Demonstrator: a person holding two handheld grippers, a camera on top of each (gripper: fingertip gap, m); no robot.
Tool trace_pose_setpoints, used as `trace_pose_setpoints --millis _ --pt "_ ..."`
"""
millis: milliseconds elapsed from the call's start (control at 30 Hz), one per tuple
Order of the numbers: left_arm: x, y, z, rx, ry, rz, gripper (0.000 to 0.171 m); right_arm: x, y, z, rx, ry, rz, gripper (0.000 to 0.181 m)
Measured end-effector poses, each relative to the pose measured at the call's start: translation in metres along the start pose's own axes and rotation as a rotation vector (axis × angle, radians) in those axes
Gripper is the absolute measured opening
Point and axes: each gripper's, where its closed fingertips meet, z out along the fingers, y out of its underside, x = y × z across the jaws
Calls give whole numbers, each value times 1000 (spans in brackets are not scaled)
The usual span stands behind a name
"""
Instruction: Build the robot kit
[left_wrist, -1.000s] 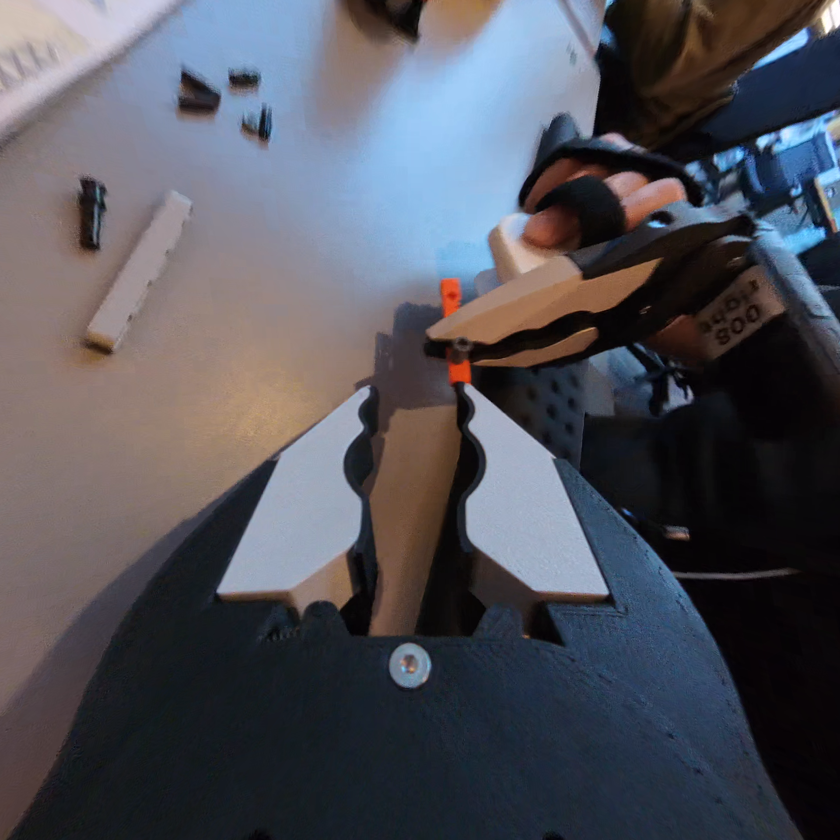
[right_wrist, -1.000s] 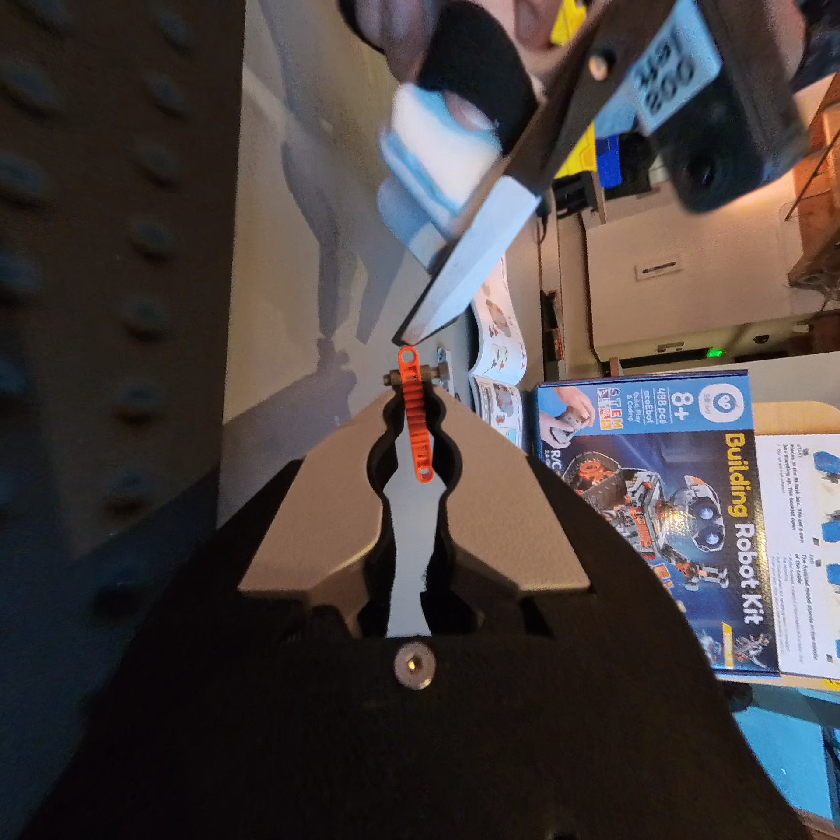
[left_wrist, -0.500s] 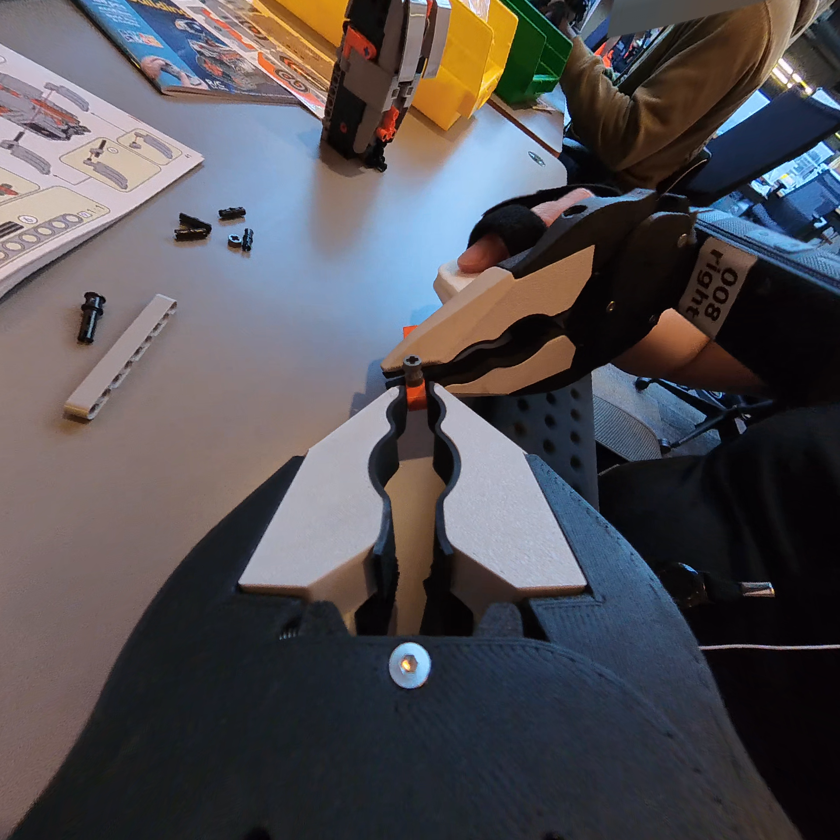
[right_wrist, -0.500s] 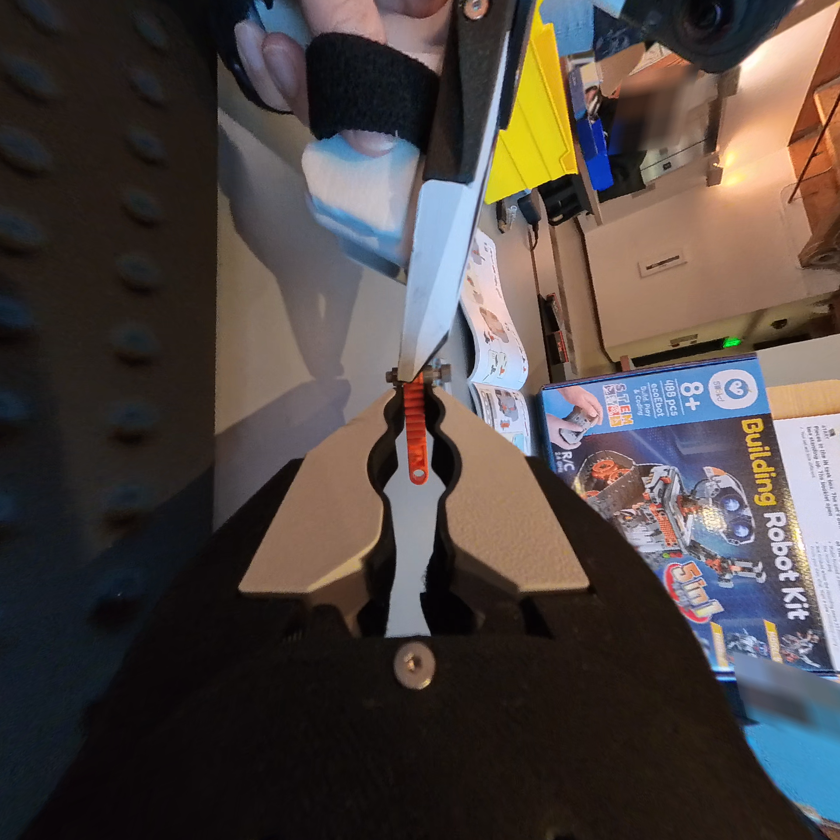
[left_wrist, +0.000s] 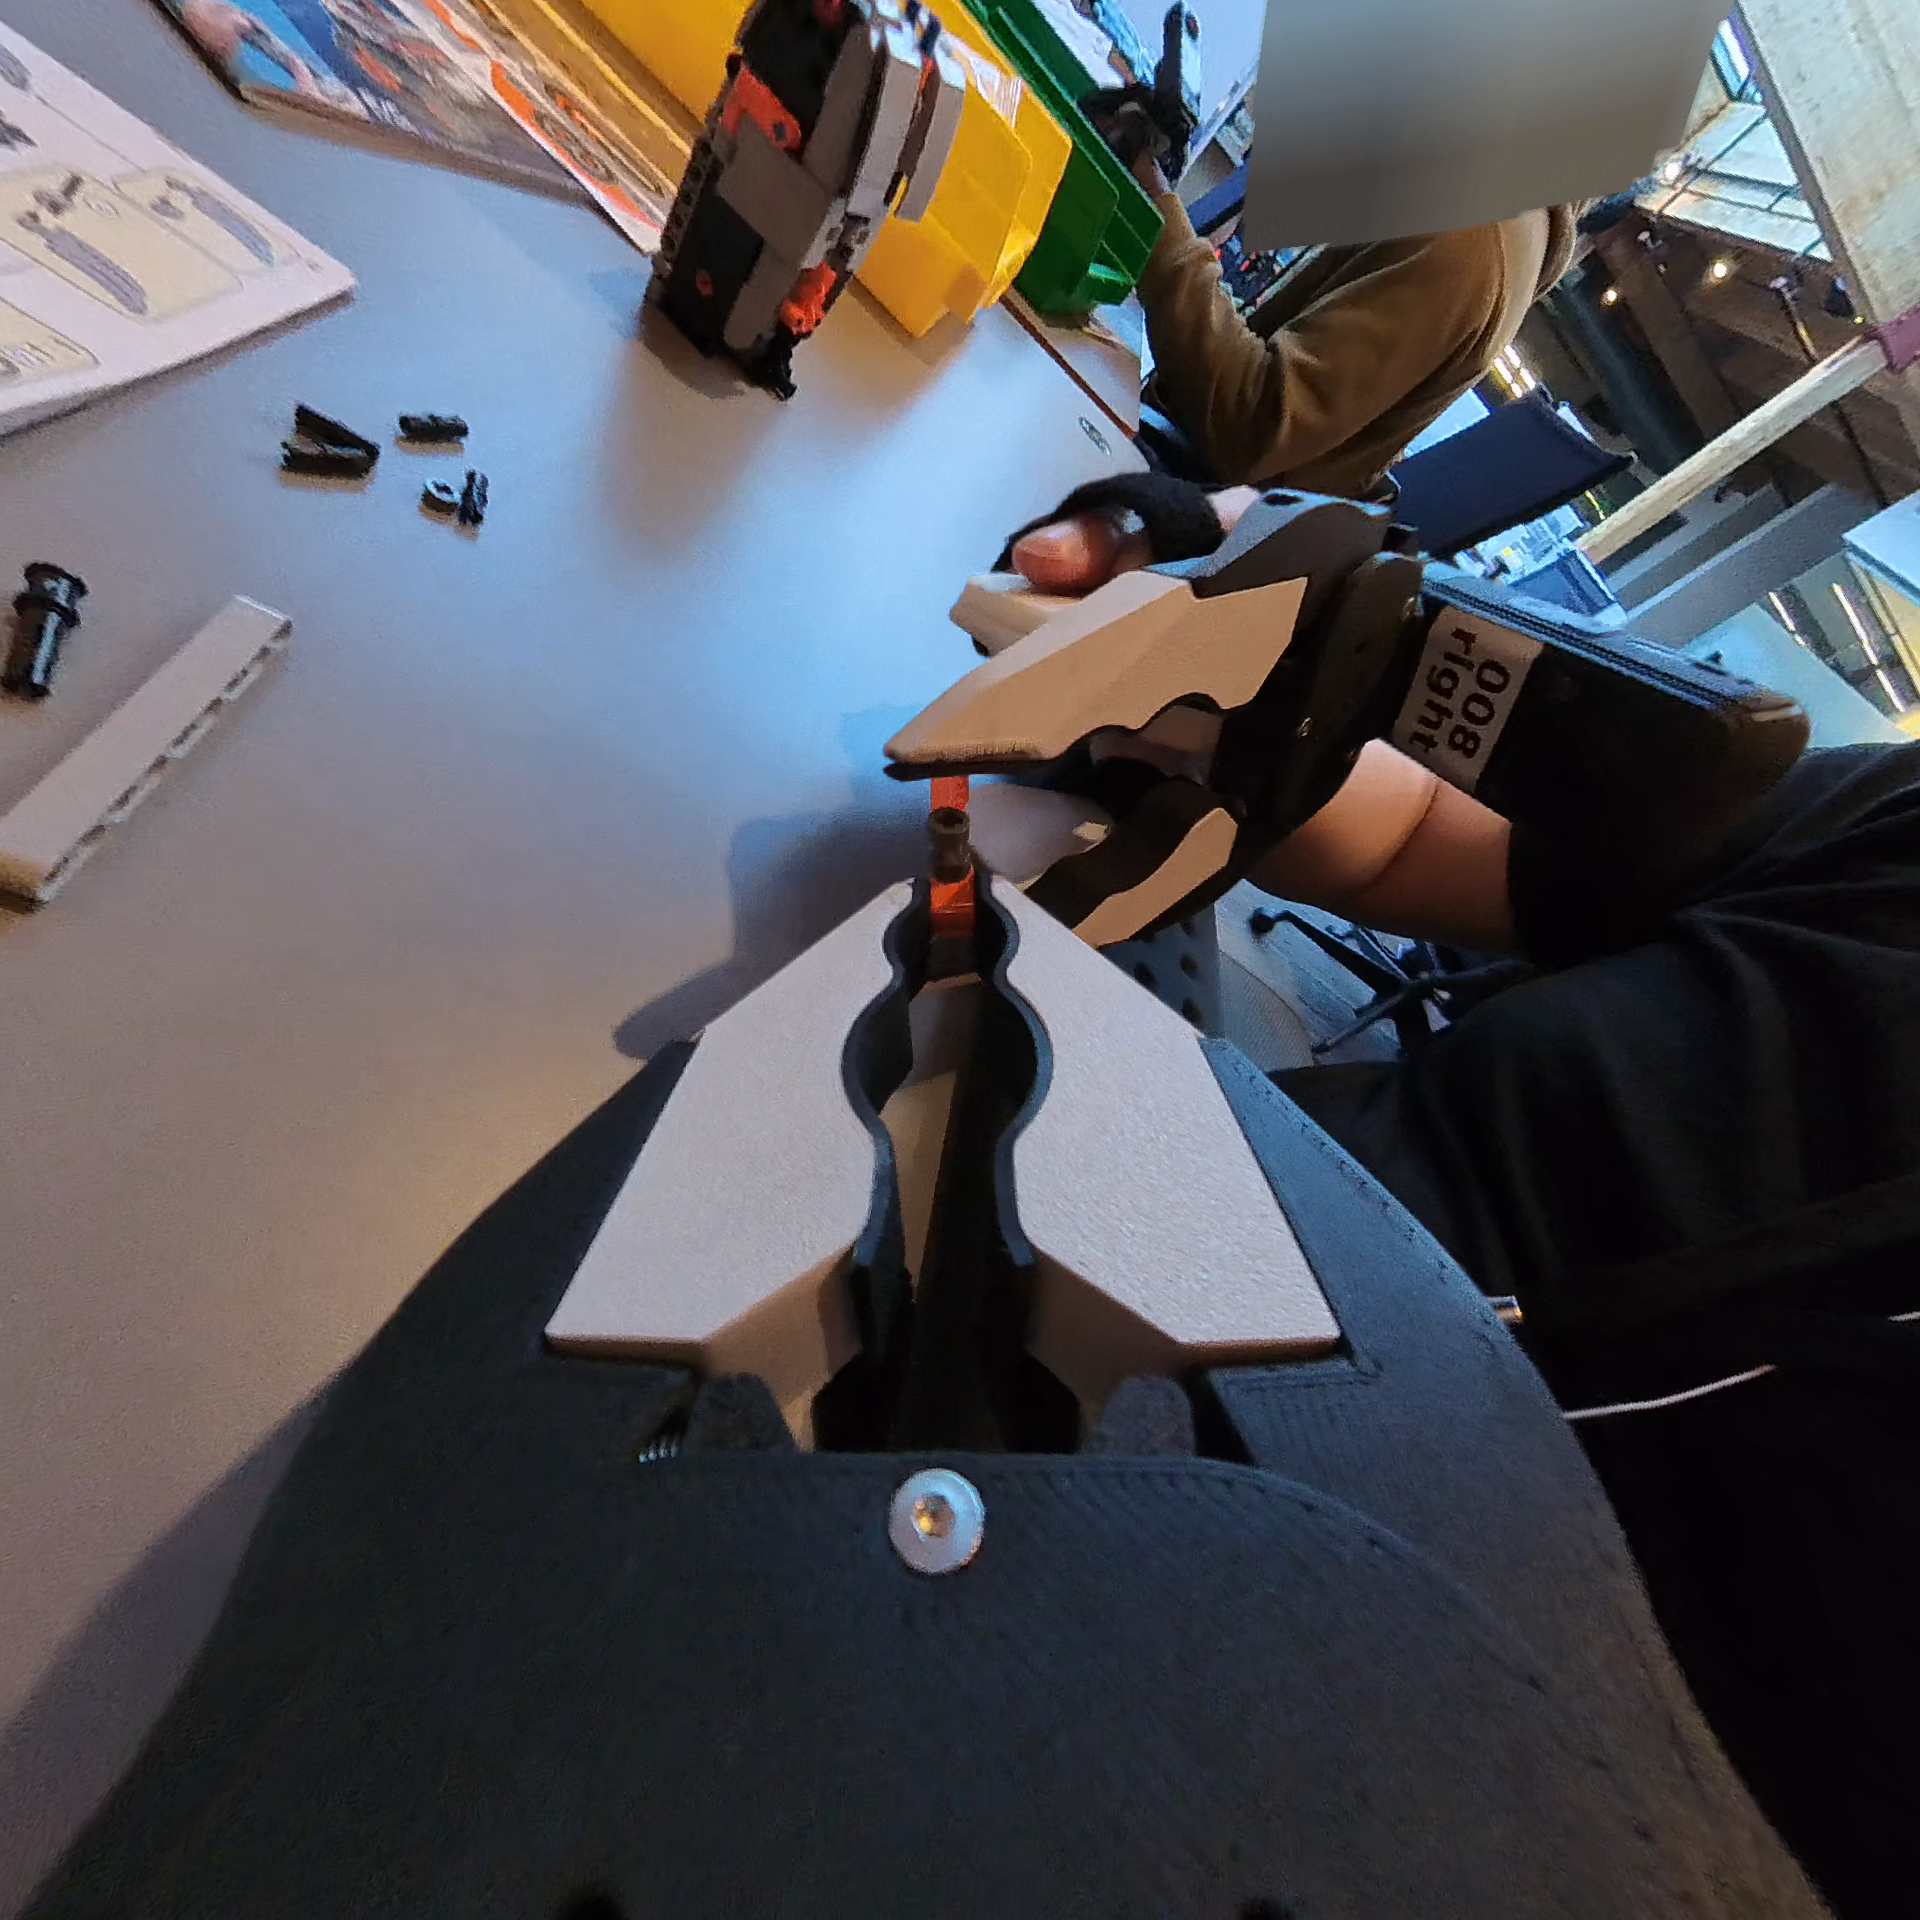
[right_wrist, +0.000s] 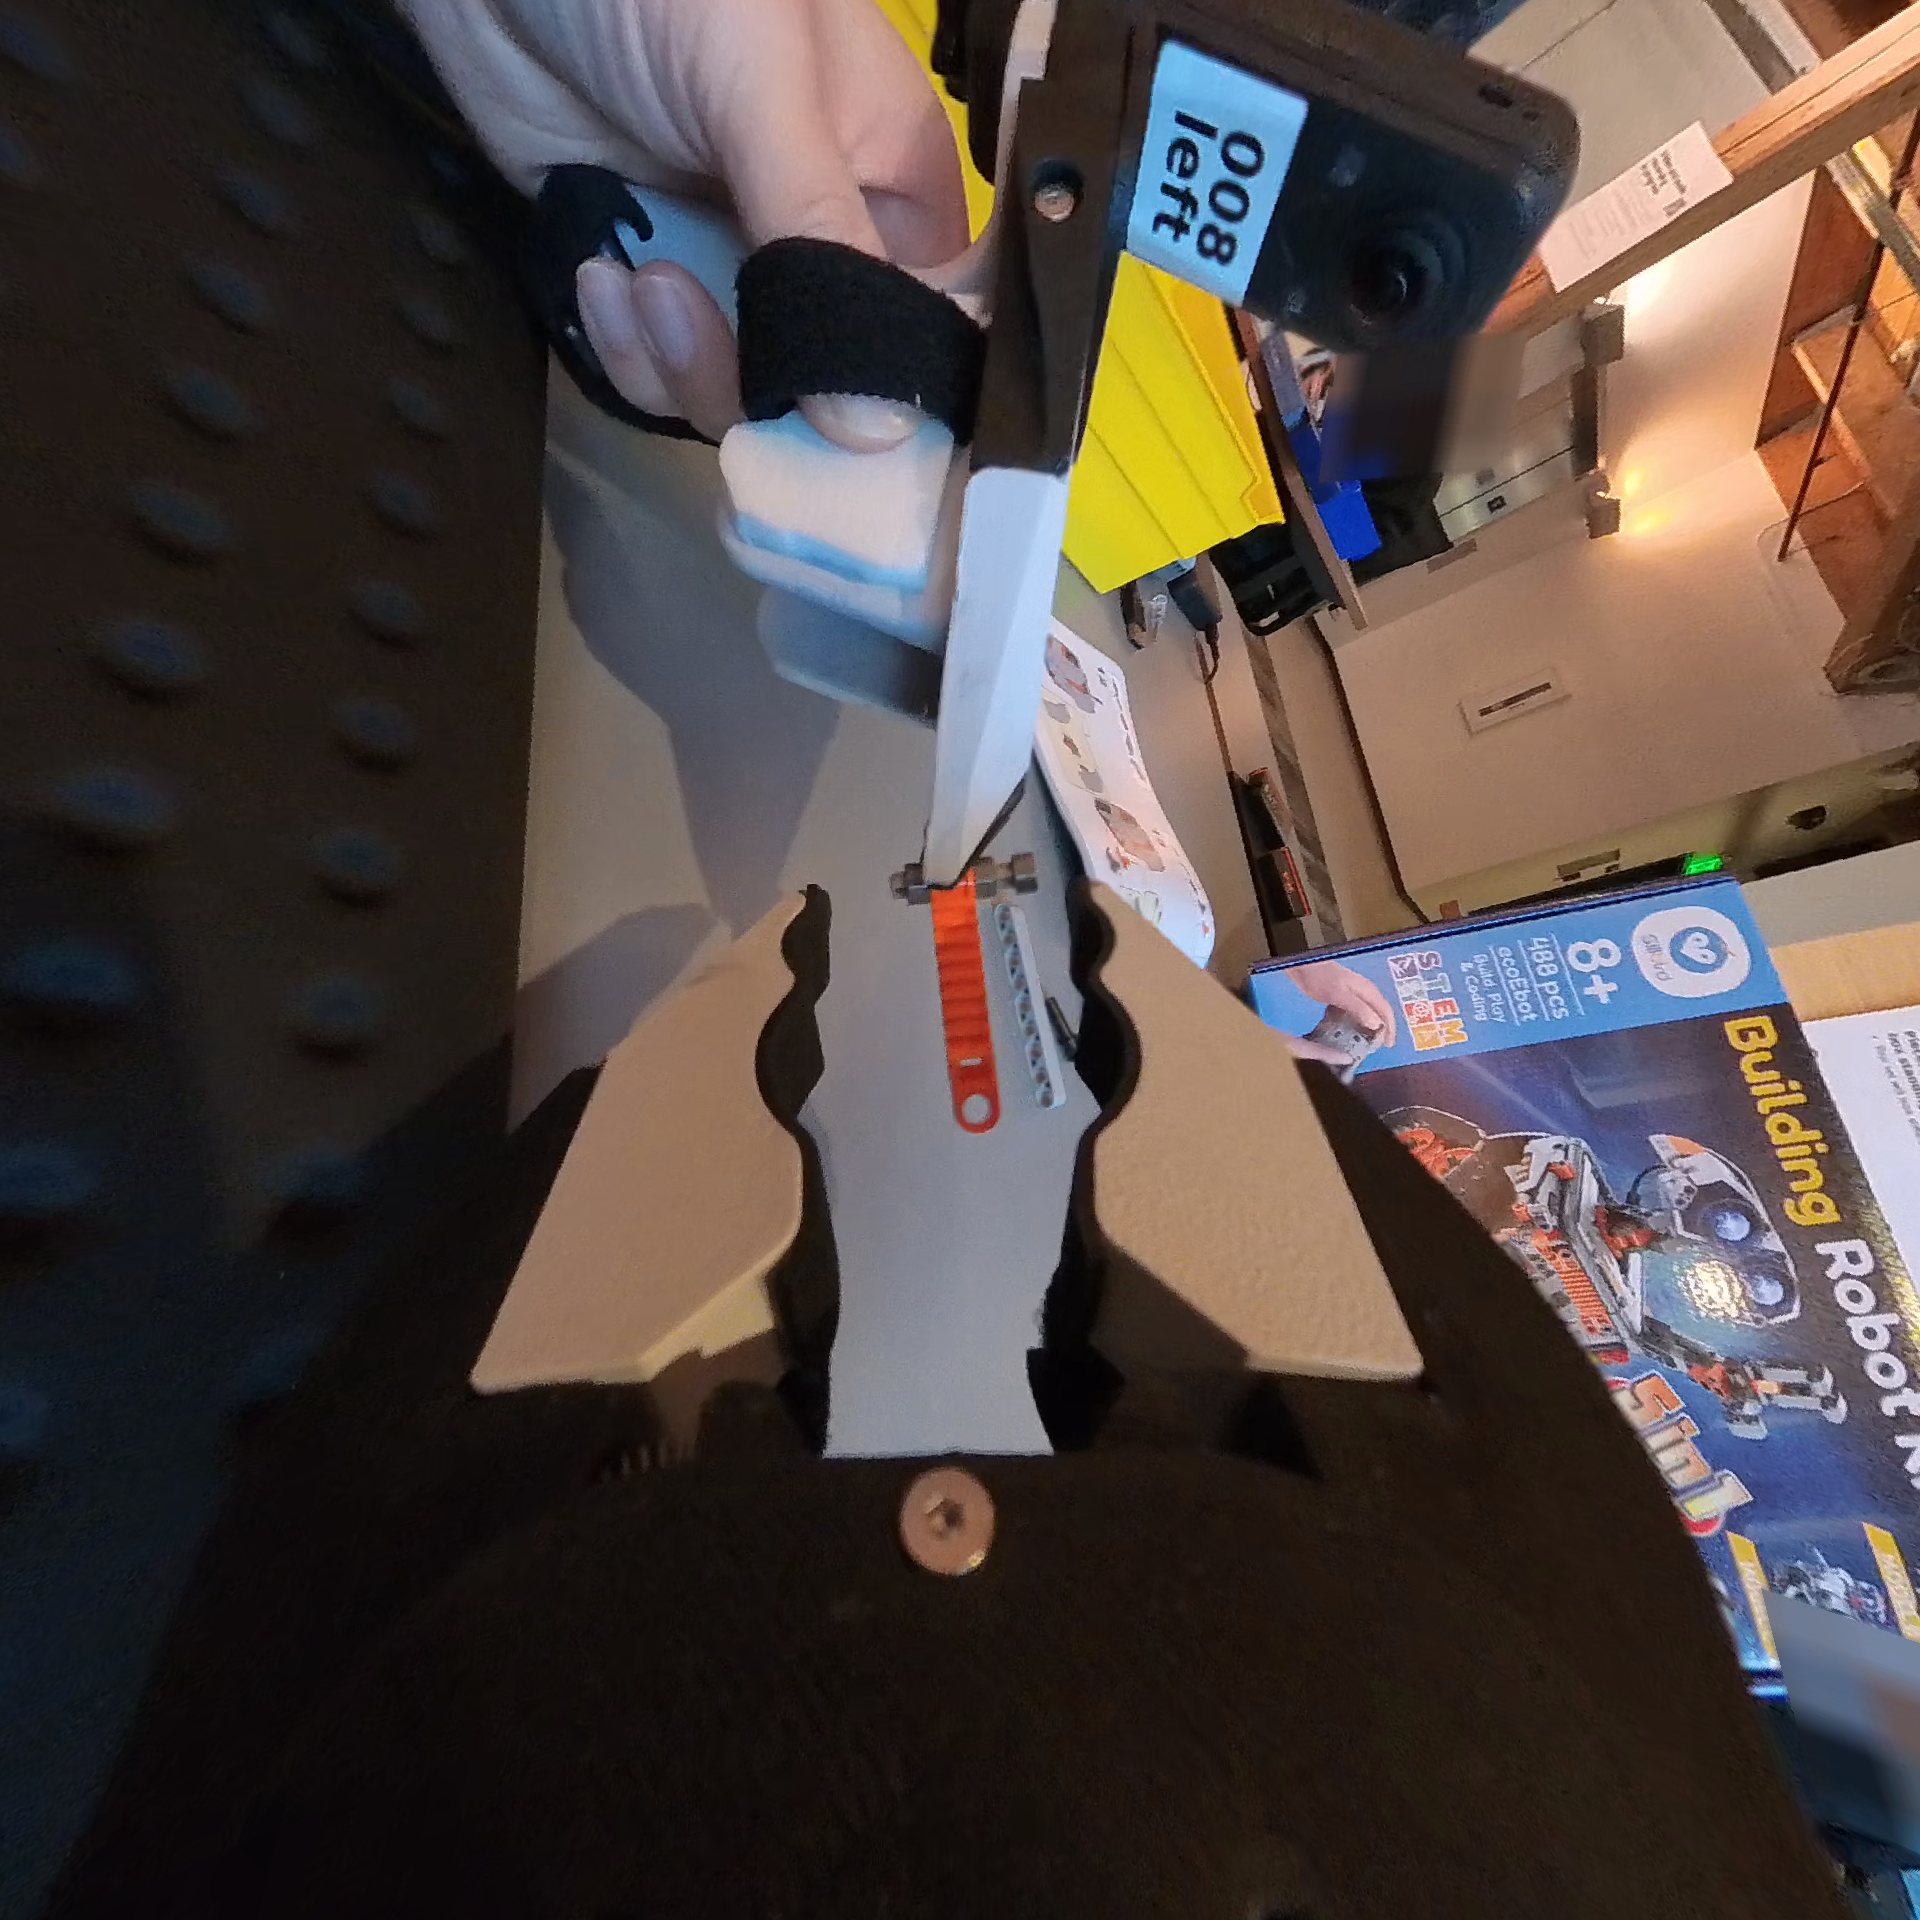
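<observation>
Left wrist view: the left gripper (left_wrist: 951, 909) has its jaws pressed on 1 end of an orange beam (left_wrist: 952, 902), which sticks out just past the tips with a black pin (left_wrist: 948, 834) through it. The right gripper (left_wrist: 951, 795) has its jaws spread, 1 finger on each side of the beam; in the right wrist view neither touches it. Beyond the jaws, a grey beam (left_wrist: 135, 748) lies on the table (left_wrist: 520, 727). Most of the orange beam is hidden here, and how deep the pin sits cannot be made out.
</observation>
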Motion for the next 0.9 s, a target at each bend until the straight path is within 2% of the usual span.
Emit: trace_pose_setpoints --millis 200,367,900 --pt "-3 5 4 -30 23 -70 4 -3 1 -1 11 -43 40 26" --pt "-2 6 4 -40 55 -106 4 -5 2 0 9 -53 39 27" --pt "-3 15 10 -101 19 -73 5 -15 7 4 -31 -94 1 25"
